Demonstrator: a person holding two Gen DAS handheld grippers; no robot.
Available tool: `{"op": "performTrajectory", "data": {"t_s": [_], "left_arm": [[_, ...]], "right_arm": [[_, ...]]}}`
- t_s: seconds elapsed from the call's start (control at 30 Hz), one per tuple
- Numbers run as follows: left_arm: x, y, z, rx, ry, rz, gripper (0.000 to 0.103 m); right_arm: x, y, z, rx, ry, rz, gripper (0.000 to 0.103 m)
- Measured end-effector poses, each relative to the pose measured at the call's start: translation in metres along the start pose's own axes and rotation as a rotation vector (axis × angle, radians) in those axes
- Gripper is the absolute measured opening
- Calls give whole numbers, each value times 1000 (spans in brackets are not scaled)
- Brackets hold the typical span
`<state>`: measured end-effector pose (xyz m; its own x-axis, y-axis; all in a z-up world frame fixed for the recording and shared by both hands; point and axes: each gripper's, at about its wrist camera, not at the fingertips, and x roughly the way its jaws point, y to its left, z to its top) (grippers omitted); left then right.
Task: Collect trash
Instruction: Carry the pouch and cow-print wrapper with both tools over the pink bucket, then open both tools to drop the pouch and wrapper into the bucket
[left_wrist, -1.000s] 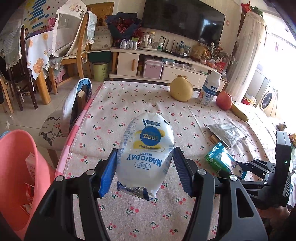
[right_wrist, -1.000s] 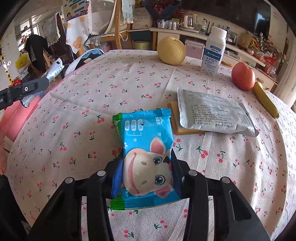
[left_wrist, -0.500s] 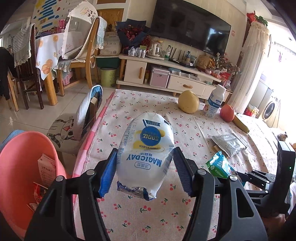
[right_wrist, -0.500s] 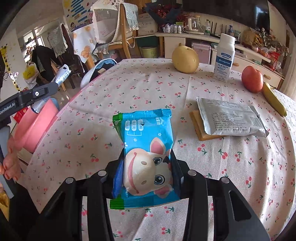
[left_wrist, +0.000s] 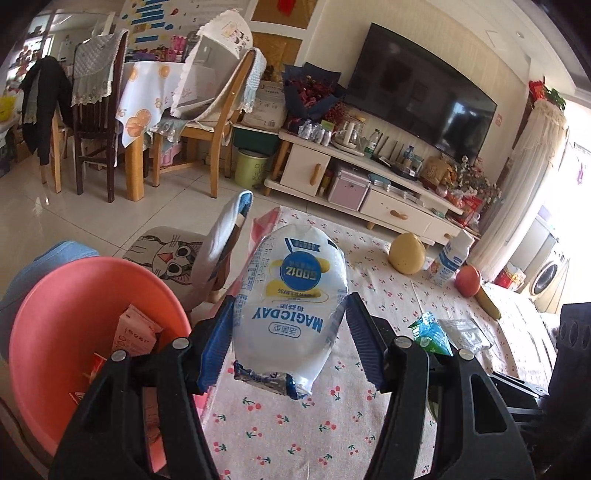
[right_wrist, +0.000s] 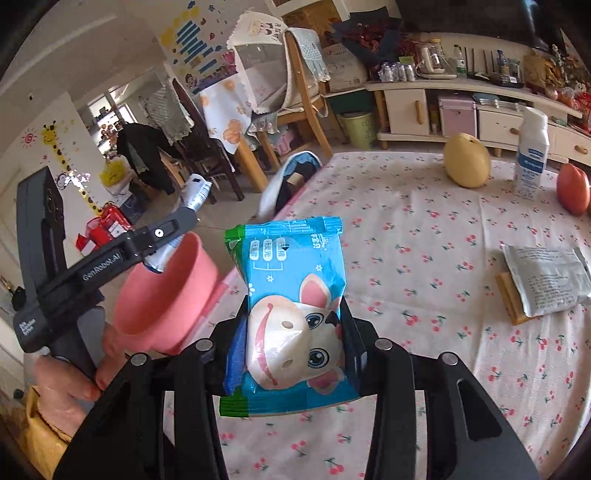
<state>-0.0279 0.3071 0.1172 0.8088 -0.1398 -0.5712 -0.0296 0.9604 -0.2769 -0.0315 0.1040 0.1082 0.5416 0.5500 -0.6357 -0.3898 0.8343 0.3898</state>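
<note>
Item: we hold a white pouch (left_wrist: 291, 306) clamped in our left gripper (left_wrist: 288, 339), nearer the pink bin (left_wrist: 44, 332) off the table's left edge; right gripper (right_wrist: 291, 339) pinches blue snack packet (right_wrist: 291, 295)

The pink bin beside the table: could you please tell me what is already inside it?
The pink bin holds a pale pink carton and red scraps. The left gripper hides its near side.

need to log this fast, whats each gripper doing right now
left gripper: shut on the white MAGICDAY packet.
right gripper: shut on the blue cartoon snack packet.
</note>
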Motion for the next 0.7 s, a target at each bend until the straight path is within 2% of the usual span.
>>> {"op": "performTrajectory", "data": {"t_s": [0.1,0.3,0.43,0.7], "left_arm": [[-8,26,8,-69,-26,41,62],[-21,91,19,-226,-63,212,62],[-23,134,22,-349,-60,294,61],[-17,172,21,-449,-18,370,61]], "right_arm": [[11,26,13,-3,2,68,44],[45,87,30,-55,35,169,44],[70,124,39,-77,59,223,44],[114,161,40,-88,110,254,45]]}}
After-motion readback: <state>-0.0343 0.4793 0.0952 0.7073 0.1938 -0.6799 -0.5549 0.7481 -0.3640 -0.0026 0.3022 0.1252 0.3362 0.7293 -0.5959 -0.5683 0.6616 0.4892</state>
